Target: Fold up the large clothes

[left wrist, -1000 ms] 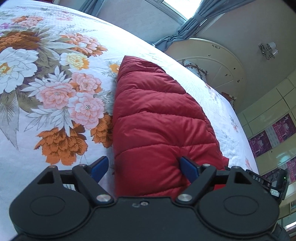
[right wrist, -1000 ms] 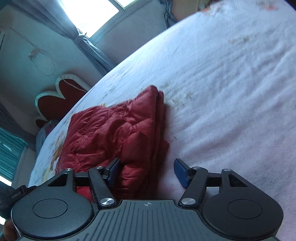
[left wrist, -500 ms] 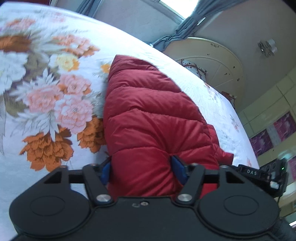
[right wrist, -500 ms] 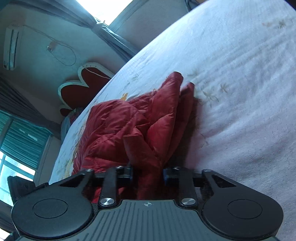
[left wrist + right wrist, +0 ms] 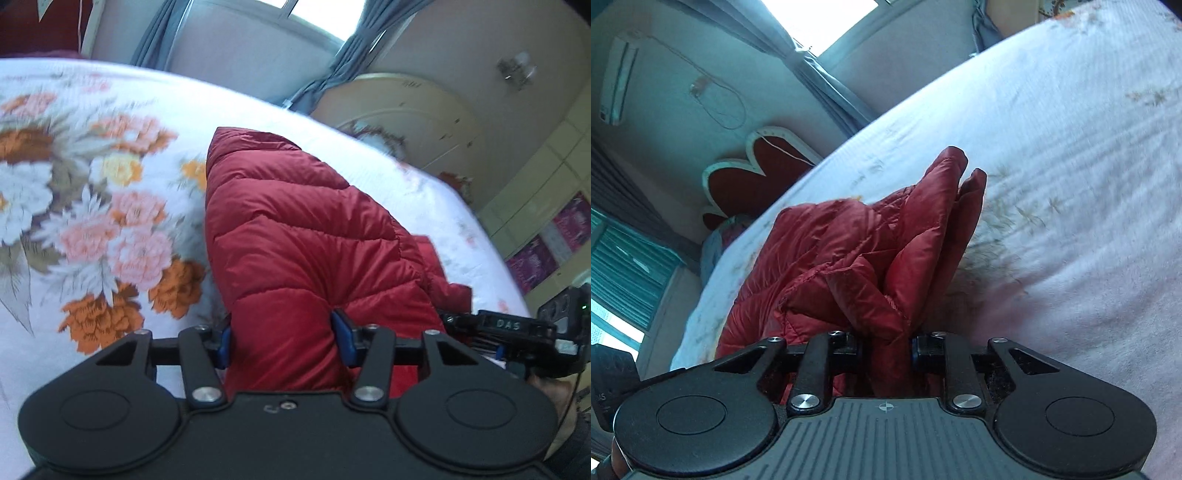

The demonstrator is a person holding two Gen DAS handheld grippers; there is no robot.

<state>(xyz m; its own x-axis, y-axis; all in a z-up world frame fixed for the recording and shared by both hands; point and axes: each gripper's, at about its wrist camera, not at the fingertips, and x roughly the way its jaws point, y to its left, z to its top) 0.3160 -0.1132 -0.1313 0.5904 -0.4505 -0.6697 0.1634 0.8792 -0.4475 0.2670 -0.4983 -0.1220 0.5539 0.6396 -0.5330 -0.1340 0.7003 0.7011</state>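
A red quilted puffer jacket [image 5: 295,240] lies in a long fold on the floral bedsheet [image 5: 110,221]. My left gripper [image 5: 282,336] has the thick near end of it between its blue pads [image 5: 341,334], which dent the padding as the jaws keep closing. In the right wrist view the jacket [image 5: 849,251] is bunched and its near edge is lifted off the pale sheet [image 5: 1052,184]. There my right gripper [image 5: 886,343] is shut on a gathered fold of it. The right gripper's body [image 5: 509,325] shows at the right of the left wrist view.
The bed spreads wide around the jacket on all sides. A rounded cream headboard [image 5: 406,118] stands beyond it, and a heart-shaped red board [image 5: 753,177] leans on the wall. Curtains [image 5: 343,62] frame a bright window, and an air conditioner [image 5: 617,81] hangs high.
Both grippers went from open around the jacket's near end to closed on it. Both hands then rose, lifting and bunching the near edge.
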